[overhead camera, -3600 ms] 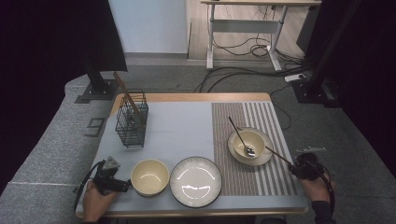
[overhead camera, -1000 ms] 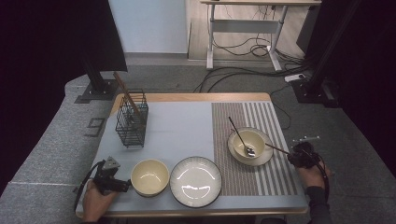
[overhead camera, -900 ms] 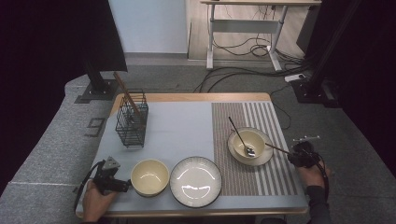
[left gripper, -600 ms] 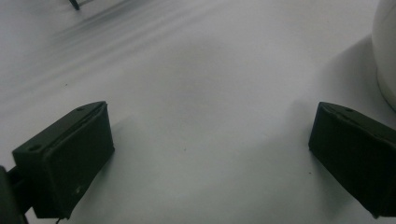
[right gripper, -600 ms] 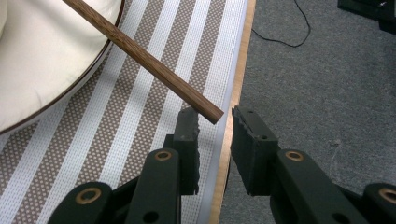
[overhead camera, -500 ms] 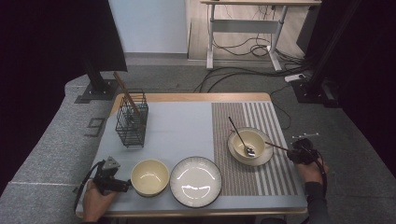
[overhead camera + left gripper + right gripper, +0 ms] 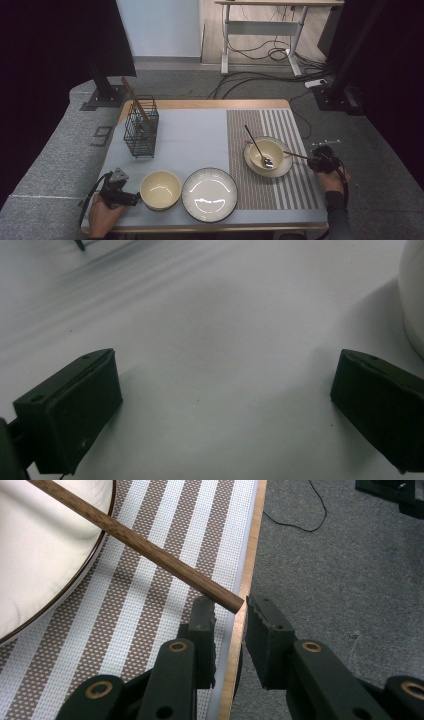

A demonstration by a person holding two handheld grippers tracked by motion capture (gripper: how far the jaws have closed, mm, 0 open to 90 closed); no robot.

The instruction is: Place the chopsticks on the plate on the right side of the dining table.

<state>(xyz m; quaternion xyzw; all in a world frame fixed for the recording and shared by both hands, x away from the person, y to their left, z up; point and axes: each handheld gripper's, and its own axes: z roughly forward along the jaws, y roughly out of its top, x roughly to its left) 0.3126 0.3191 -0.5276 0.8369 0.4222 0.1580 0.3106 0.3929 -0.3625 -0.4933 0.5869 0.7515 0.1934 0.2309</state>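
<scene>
A thin wooden stick (image 7: pixel 295 155) leans on the rim of a cream bowl (image 7: pixel 267 151) that holds a metal spoon (image 7: pixel 256 145) and sits on the striped mat. My right gripper (image 7: pixel 312 160) is at the table's right edge. In the right gripper view the stick's end (image 7: pixel 227 599) lies between the tips of my right gripper (image 7: pixel 232 611), whose jaws stand narrowly apart and do not clamp it. The bowl's side (image 7: pixel 45 545) is at upper left. My left gripper (image 7: pixel 134 199) rests wide open (image 7: pixel 225 405) on the grey mat beside a second cream bowl (image 7: pixel 160 189).
A dark-rimmed plate (image 7: pixel 209 193) lies at the front centre. A black wire basket (image 7: pixel 140 129) holding long wooden sticks stands at the back left. The wooden table edge (image 7: pixel 247 575) runs just under my right jaws, with grey floor (image 7: pixel 340 565) beyond.
My right gripper has moved left and slightly away from the person, toward the bowl, reaching the stick's free end. The left gripper has stayed still.
</scene>
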